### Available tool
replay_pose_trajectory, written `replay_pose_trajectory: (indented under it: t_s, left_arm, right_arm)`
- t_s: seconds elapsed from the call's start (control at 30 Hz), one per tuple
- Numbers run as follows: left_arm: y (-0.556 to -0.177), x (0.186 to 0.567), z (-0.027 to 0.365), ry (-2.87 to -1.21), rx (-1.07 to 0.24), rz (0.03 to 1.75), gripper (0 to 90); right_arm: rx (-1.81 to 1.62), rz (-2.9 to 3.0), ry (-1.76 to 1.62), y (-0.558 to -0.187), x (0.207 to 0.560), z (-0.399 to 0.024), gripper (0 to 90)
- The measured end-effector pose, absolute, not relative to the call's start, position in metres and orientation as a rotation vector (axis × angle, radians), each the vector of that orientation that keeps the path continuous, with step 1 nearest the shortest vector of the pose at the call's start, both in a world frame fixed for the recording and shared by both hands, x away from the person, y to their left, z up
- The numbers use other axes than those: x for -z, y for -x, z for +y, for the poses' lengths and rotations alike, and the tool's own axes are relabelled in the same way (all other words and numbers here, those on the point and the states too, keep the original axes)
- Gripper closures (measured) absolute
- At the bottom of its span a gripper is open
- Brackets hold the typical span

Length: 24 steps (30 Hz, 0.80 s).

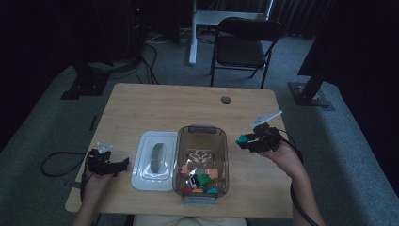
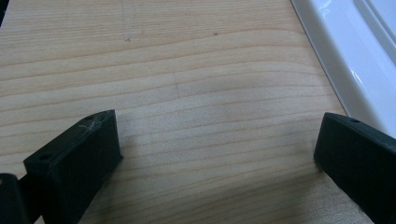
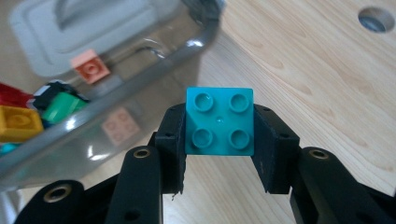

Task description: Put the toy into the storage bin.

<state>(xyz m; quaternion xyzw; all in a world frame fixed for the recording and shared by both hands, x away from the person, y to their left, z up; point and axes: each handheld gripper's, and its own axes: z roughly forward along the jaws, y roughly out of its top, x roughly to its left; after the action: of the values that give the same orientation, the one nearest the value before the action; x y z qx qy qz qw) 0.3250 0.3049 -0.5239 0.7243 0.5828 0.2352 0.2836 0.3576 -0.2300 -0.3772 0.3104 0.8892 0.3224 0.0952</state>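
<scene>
while the right gripper [image 1: 245, 140] hung above the pale wooden table [image 1: 141, 103], just to the right of the clear grey plastic bin [image 1: 201, 134], its two black jaws were clamped on a square teal four-stud building brick [image 3: 220, 121]. in the right gripper view the brick sat studs-up between the pads, squeezed from both sides, with bare wood under it and the bin's rim just beside it. in the high view the brick [image 1: 242, 139] showed as a teal spot at the gripper's tip, off the table surface.

the bin held a loose heap of bricks at its near end: a salmon one [image 3: 91, 66], a green one [image 3: 61, 107], a yellow one [image 3: 17, 122] and some red. the white plastic lid with a grey handle [image 1: 155, 160] lay flat on the table, touching the bin's left side.

the left gripper [image 1: 107, 165] rested low at the table's near left, left of the lid. its jaws stood wide apart with nothing between them, only wood grain, and the lid's white edge [image 2: 345, 51] ran past its right jaw.
</scene>
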Motion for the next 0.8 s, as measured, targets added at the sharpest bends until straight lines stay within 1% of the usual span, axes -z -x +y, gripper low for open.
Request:
replay_pose_trajectory:
  t_s: [0.23,0.5,0.8]
  left_arm:
    - [-0.325,0.524,0.305,-1.943,-0.628,1.560,0.9]
    - [-0.325,0.524,0.305,-1.939,-0.629,1.560,0.9]
    - [-0.325,0.524,0.305,-1.940,-0.629,1.560,0.9]
  right_arm:
    - [-1.029,2.658,-0.814,-0.343,0.359,-0.222,58.4]
    - [-1.069,2.694,-0.674,-0.328,0.342,-0.200,58.4]
    - [-1.077,2.760,-0.524,-0.321,0.337,-0.171,58.4]
